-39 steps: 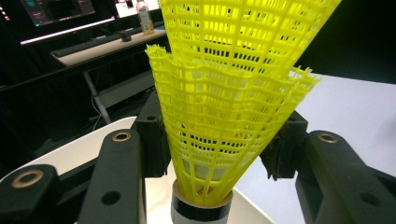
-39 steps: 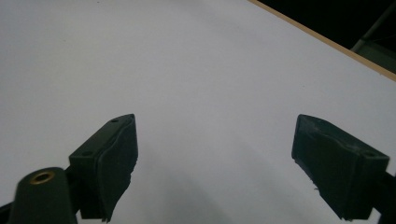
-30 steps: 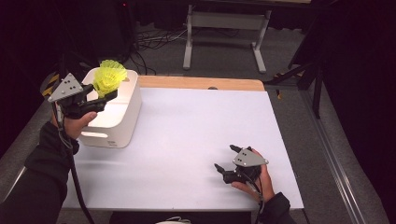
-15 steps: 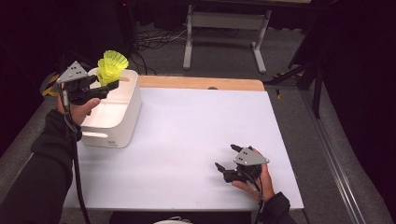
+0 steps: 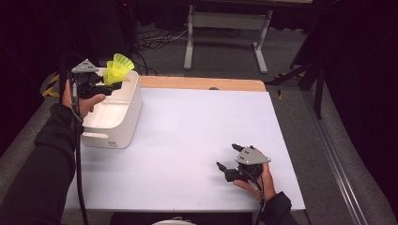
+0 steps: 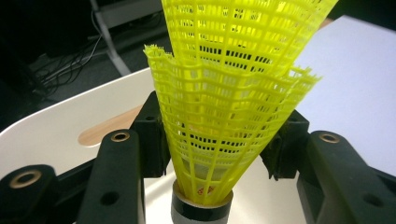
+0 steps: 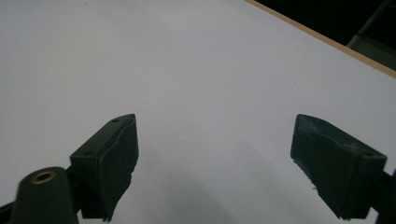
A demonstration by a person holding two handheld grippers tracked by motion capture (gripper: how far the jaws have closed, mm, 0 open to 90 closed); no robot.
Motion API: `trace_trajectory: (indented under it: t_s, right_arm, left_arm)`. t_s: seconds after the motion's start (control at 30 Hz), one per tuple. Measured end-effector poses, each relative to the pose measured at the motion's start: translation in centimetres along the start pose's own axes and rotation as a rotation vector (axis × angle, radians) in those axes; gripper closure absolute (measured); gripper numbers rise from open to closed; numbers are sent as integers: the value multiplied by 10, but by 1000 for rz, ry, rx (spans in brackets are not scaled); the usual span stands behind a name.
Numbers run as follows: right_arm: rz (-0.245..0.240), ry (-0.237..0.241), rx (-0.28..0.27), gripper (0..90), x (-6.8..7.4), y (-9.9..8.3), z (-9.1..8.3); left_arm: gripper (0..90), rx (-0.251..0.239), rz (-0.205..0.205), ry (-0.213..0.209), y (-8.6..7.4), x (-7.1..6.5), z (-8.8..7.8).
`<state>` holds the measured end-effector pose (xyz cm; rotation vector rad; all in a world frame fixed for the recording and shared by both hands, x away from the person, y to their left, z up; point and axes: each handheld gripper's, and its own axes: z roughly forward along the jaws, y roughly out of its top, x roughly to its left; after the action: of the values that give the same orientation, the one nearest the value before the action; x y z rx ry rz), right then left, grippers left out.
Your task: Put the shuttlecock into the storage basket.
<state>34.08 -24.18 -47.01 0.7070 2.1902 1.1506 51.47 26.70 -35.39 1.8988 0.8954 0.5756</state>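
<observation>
Yellow shuttlecocks clamped in the left gripper above a white bin.

In the left gripper view, the left gripper is seen closed on two nested yellow shuttlecocks, the pads pressed against the mesh skirts, at the frame's centre. In the high view, the shuttlecocks are held at the upper left, over the far rim of the white bin. The right gripper is rested at the lower right on the white table, its jaws spread apart with nothing between them.
</observation>
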Motion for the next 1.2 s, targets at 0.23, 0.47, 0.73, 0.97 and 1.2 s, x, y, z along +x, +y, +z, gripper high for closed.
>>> trace_trajectory:
  t_s: [0.23, 0.47, 0.73, 0.97, 1.2]
  right_arm:
    - [19, -7, 0, 165, -7, -2, 0]
    - [14, -17, -3, 165, -11, -2, -1]
    - [6, -22, -5, 166, -11, -1, -2]
    - [1, -17, -1, 166, -11, -1, -2]
    - [-8, -14, 5, 166, -10, -1, -1]
  left_arm:
    - [511, 49, -7, 27, 0, 9, 12]
    - [521, 102, -7, 58, -2, 12, 18]
    - [522, 155, -24, 71, -6, 13, 23]
    - [527, 221, -12, 69, -8, 13, 30]
    - [531, 296, 21, 68, -8, 10, 38]
